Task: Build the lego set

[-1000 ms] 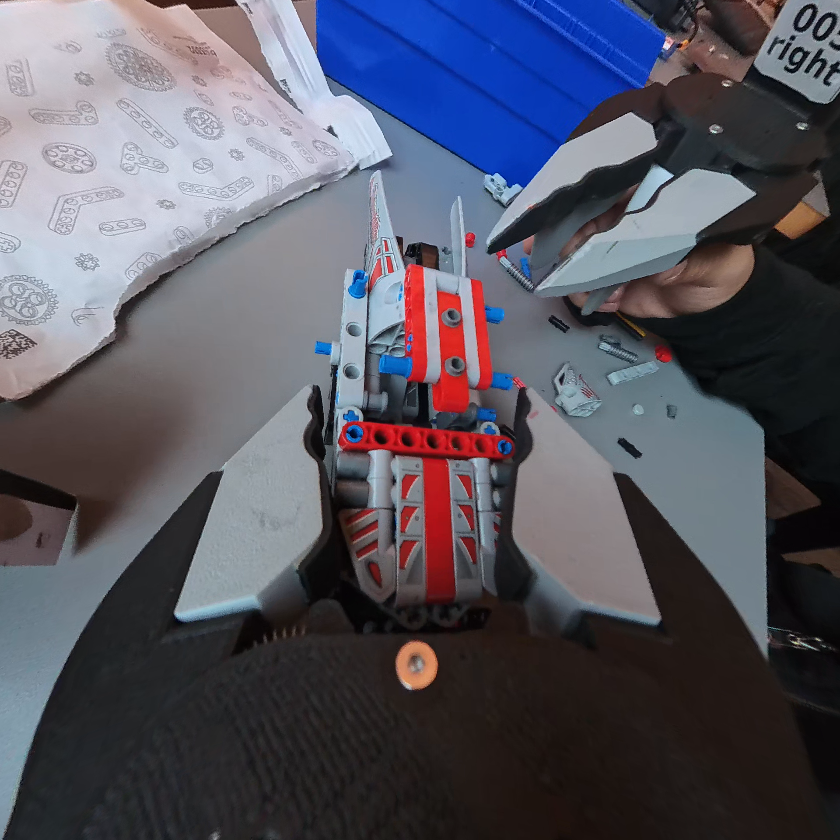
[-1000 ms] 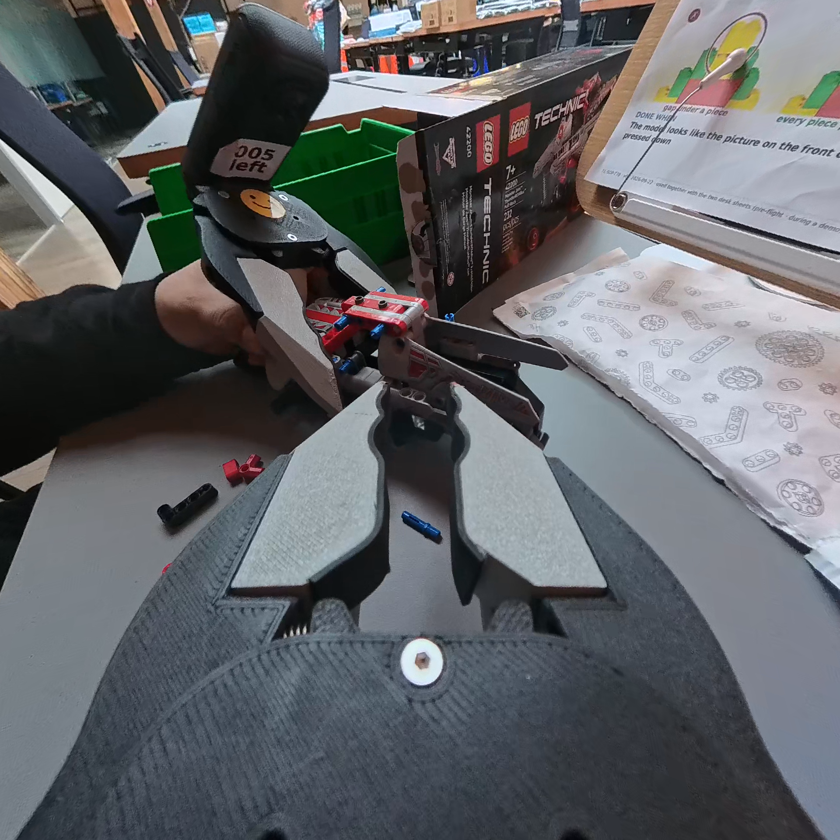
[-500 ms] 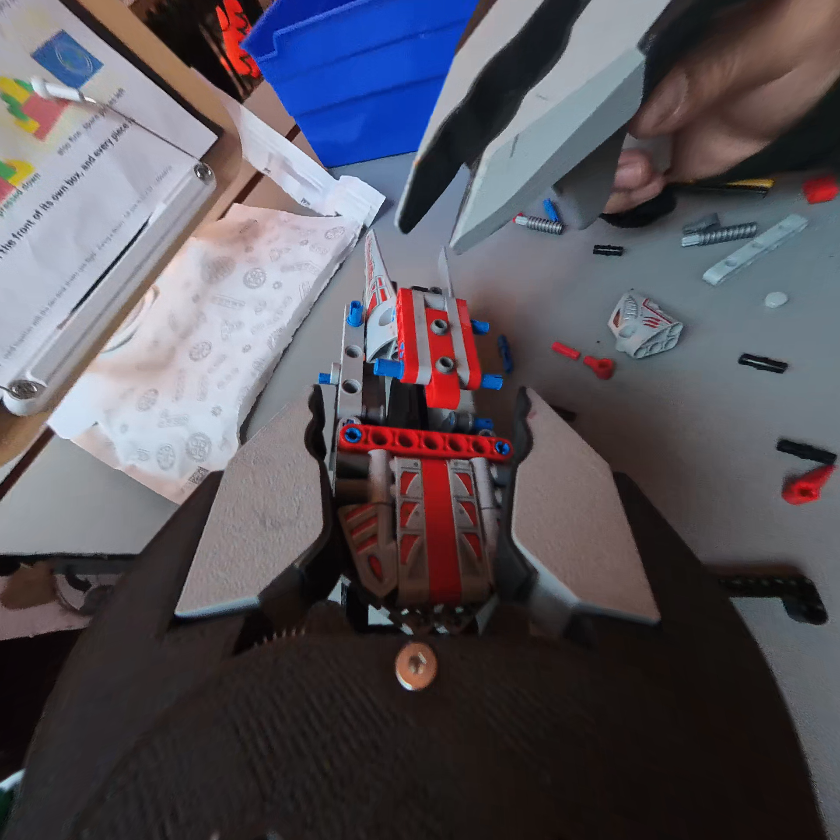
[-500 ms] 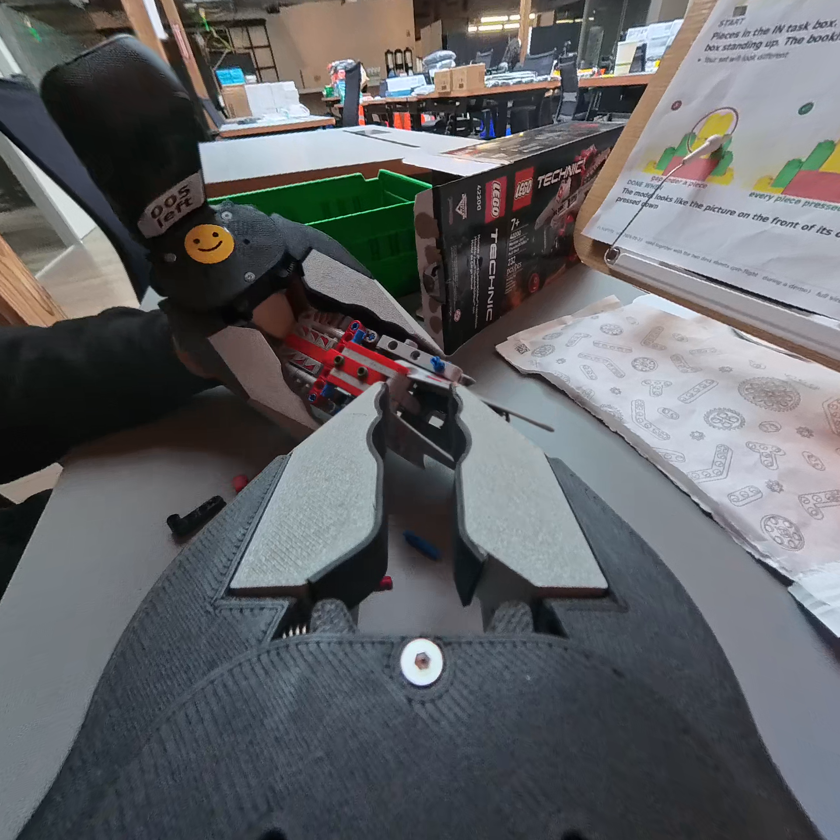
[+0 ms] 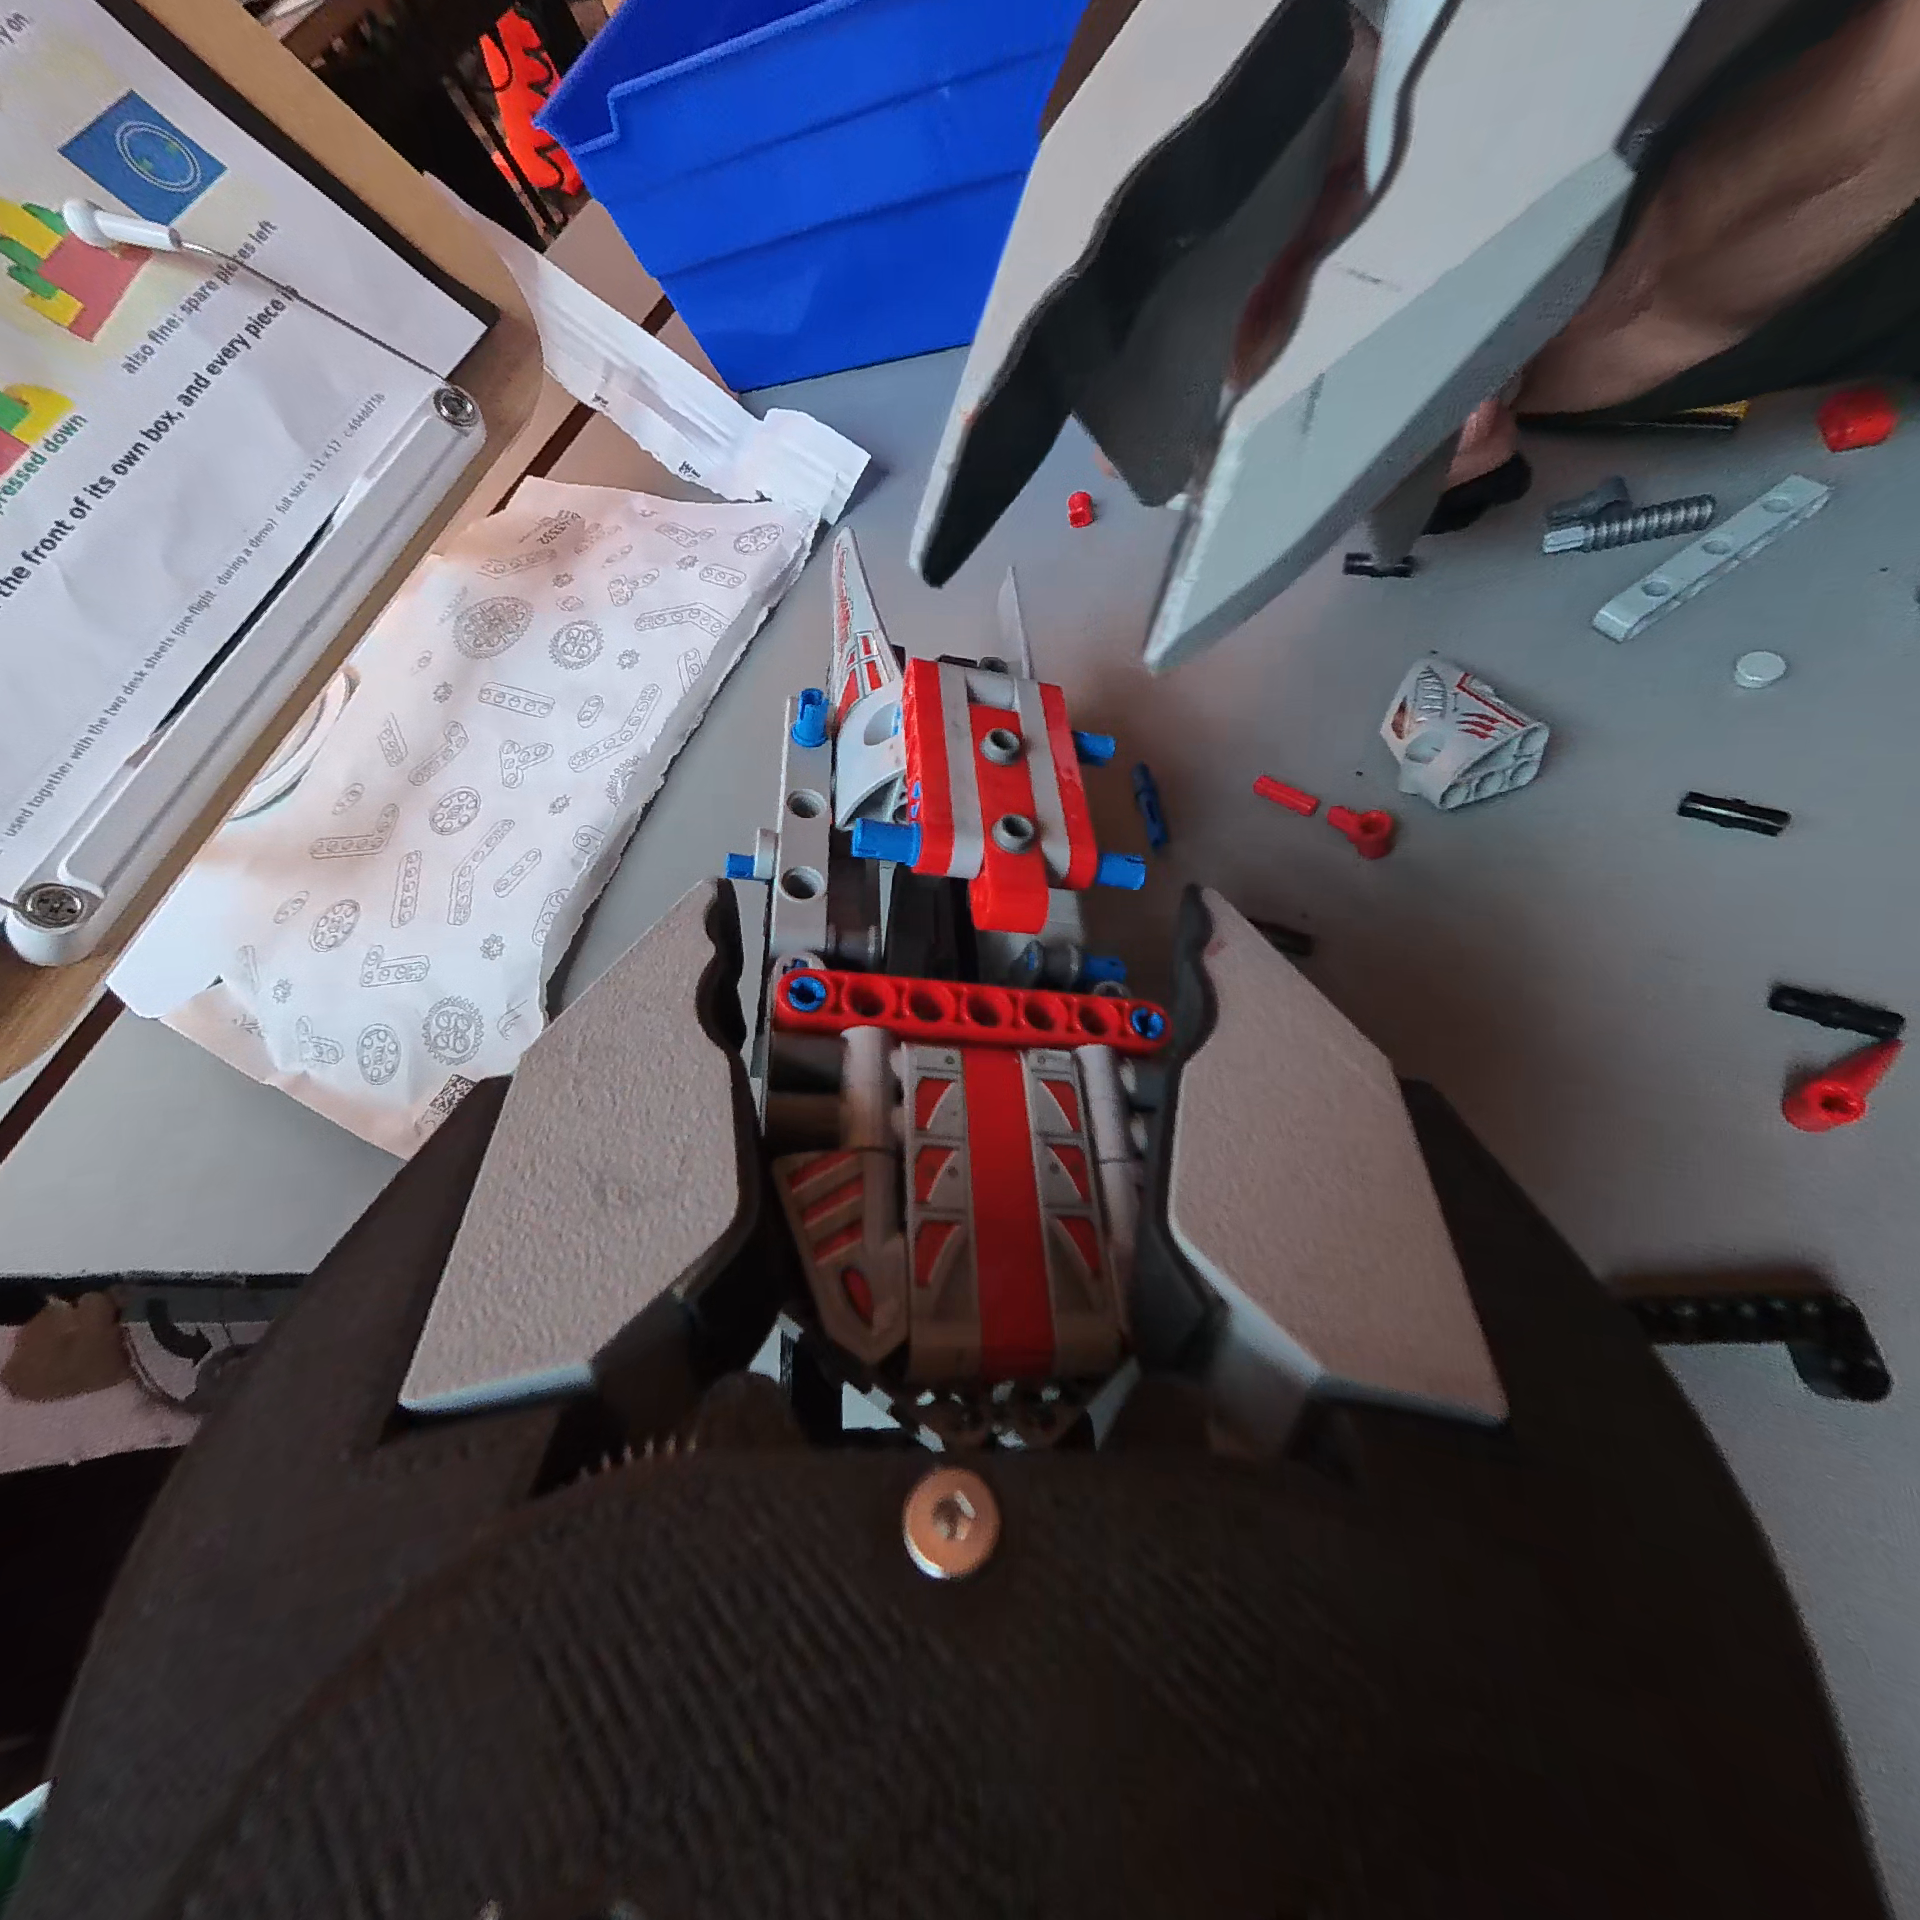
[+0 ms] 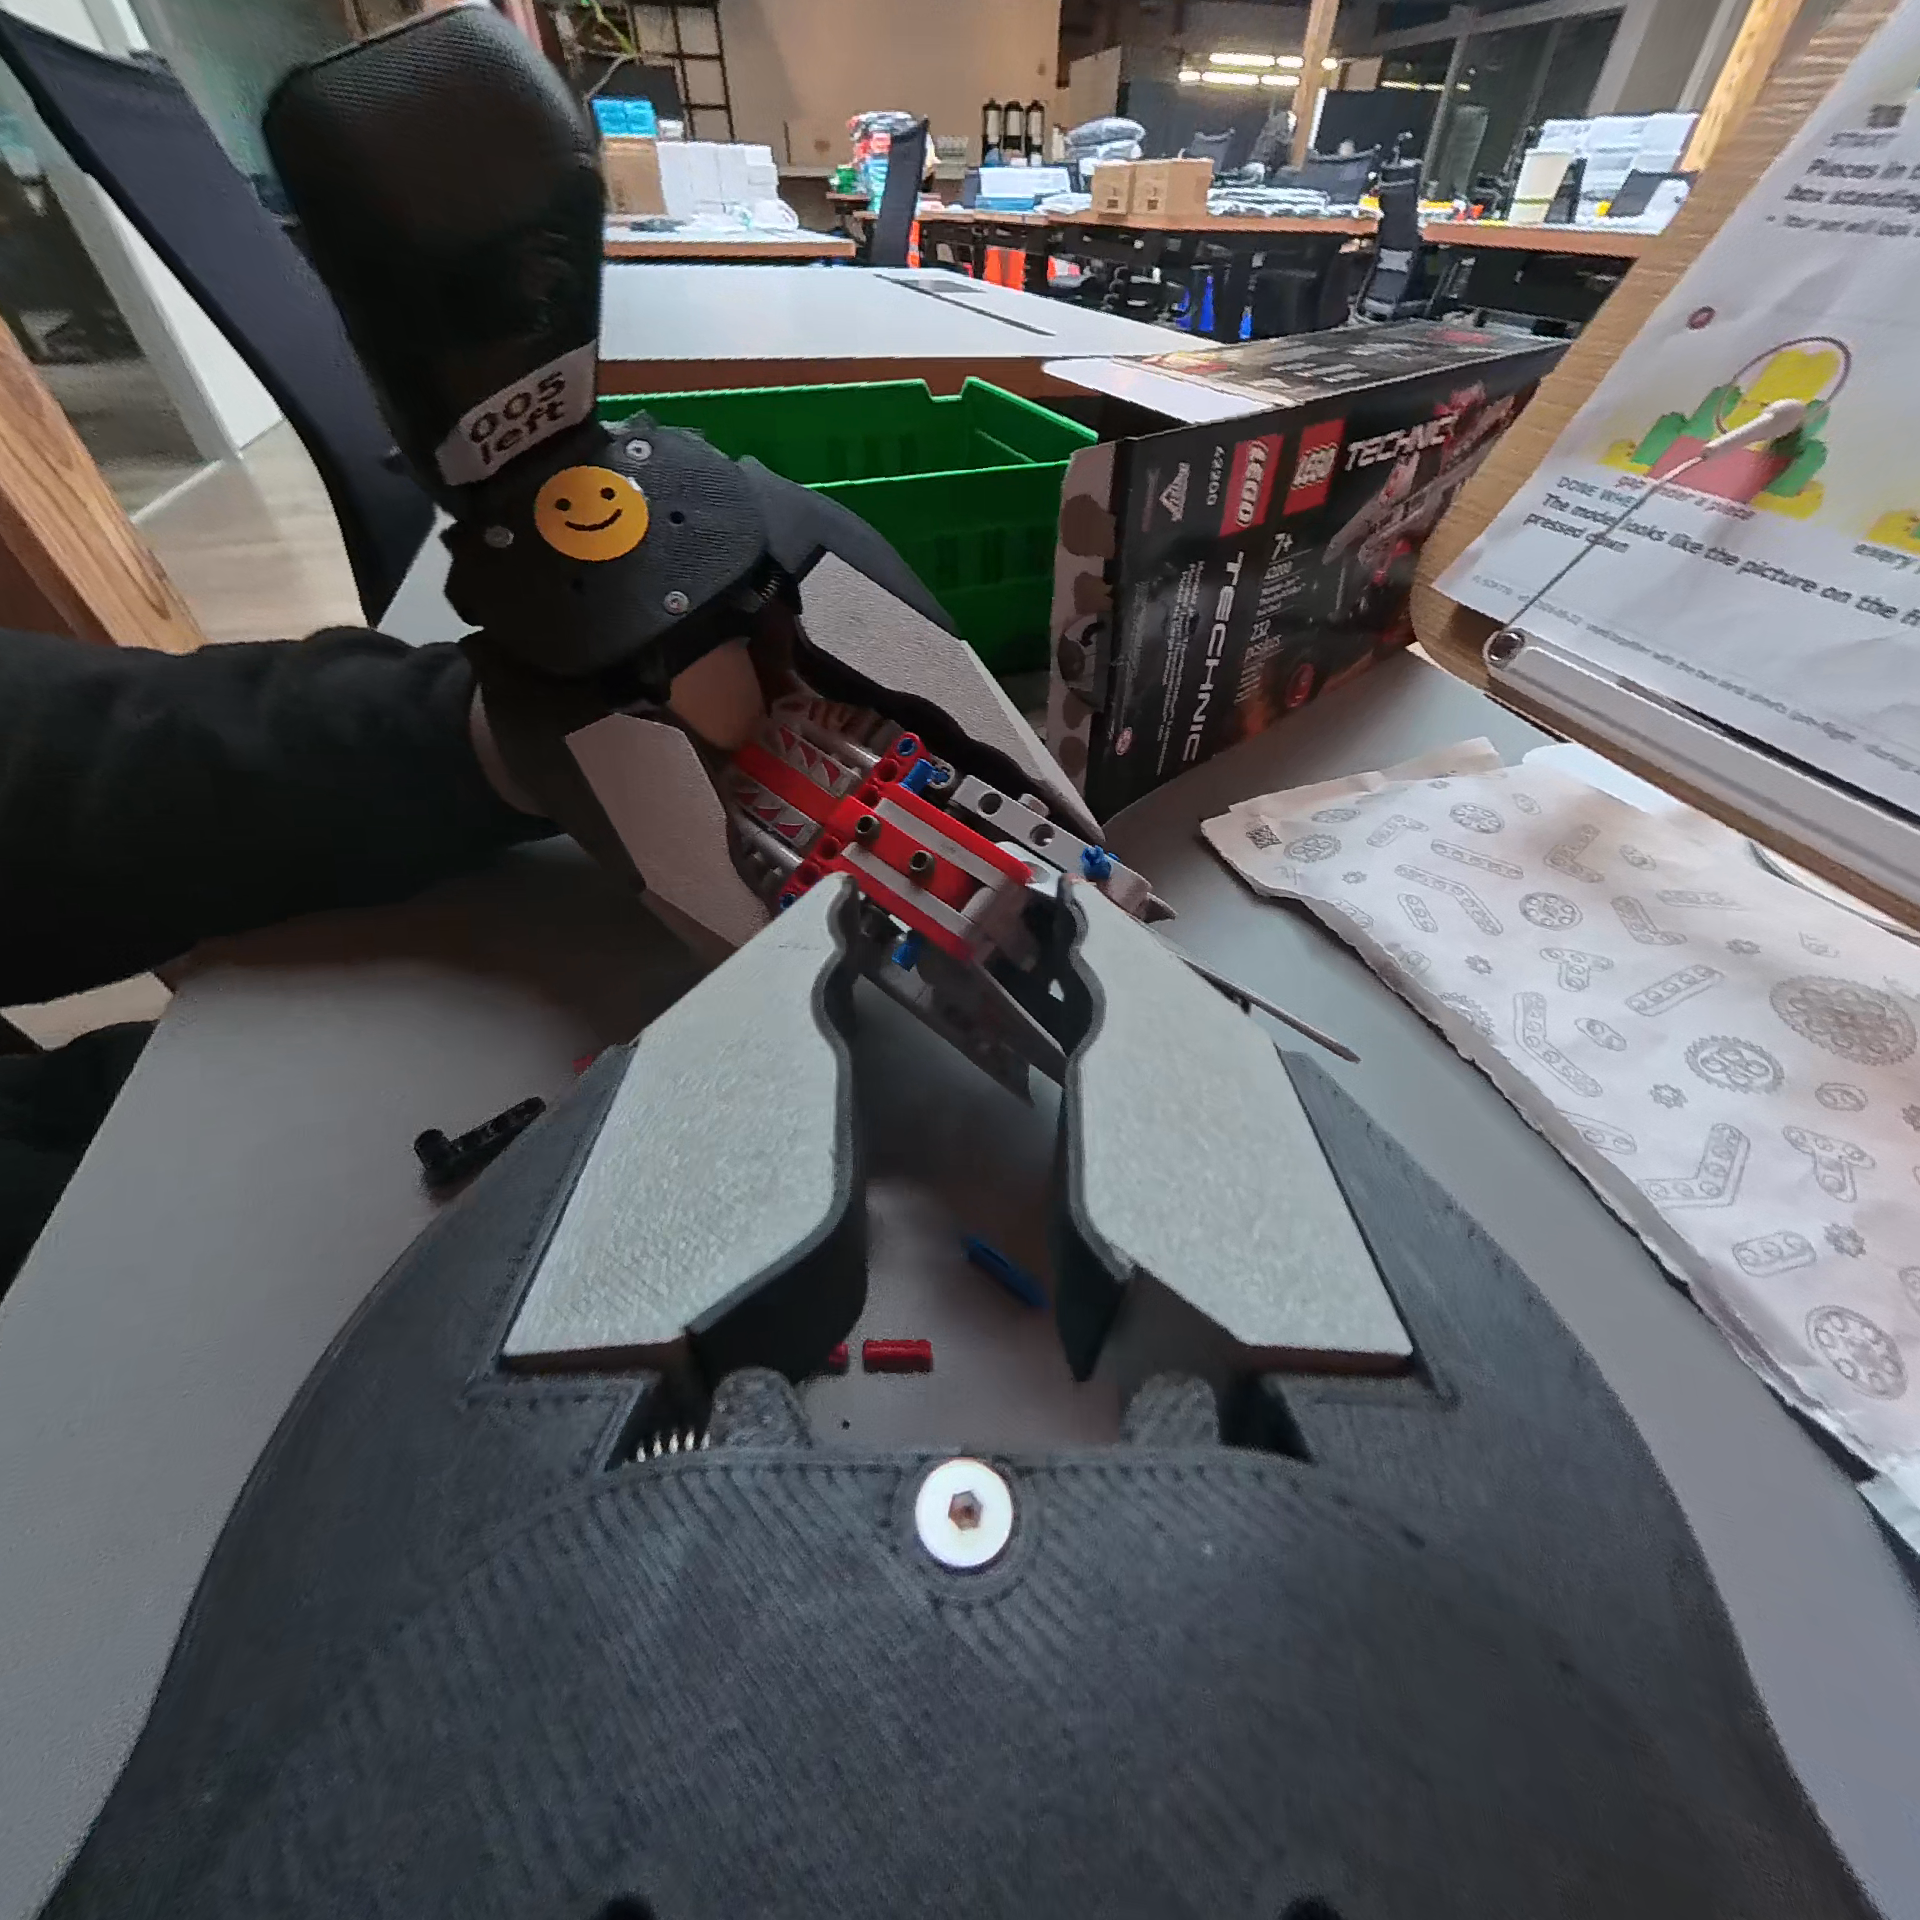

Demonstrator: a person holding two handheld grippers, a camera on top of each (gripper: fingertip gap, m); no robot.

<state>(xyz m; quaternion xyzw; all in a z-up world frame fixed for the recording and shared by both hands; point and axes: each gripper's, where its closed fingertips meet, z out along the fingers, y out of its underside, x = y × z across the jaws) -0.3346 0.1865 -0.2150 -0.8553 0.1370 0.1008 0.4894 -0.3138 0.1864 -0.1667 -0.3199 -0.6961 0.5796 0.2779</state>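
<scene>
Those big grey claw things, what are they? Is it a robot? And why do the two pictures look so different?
No robot here. A person holds a two-finger grabber in each hand, and each grabber carries a camera that looks out along its own fingers. So each picture is the view from one grabber.

In the left wrist view, the left gripper is clamped around a red and grey lego model. The right gripper hangs above the model's far end, open and empty.

The right wrist view looks back the other way: the right gripper has its fingers on either side of the model's tip, and you can see the left gripper with the person's hand behind it.

On the grey table lie loose pieces, a printed paper bag, a blue bin, a green bin and the set's box.
</scene>
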